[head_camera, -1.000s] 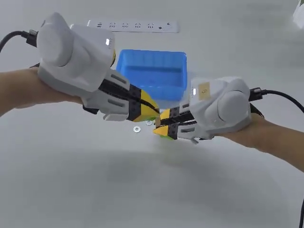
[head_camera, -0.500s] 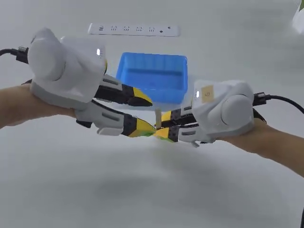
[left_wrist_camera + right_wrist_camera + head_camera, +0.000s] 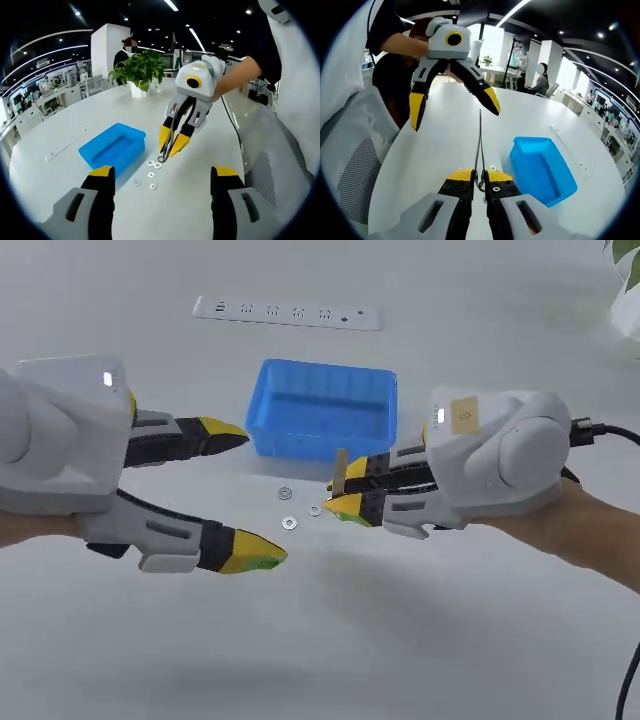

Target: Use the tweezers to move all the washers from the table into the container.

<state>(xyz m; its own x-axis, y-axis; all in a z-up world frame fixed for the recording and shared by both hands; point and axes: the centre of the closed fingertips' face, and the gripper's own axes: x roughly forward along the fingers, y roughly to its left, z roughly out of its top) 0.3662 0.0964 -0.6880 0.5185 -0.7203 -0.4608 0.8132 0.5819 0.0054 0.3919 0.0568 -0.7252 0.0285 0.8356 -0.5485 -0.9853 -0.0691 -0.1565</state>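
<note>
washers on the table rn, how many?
5, all on the table: two washers side by side at the tweezers tip, one next to them, two nearer the left gripper. The right gripper may hide more.

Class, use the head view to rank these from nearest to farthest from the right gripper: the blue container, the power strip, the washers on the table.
1. The washers, on the table just left of the right gripper, which holds the tweezers.
2. The blue container, behind the washers, mid-table.
3. The power strip, at the back, beyond the container.
</note>
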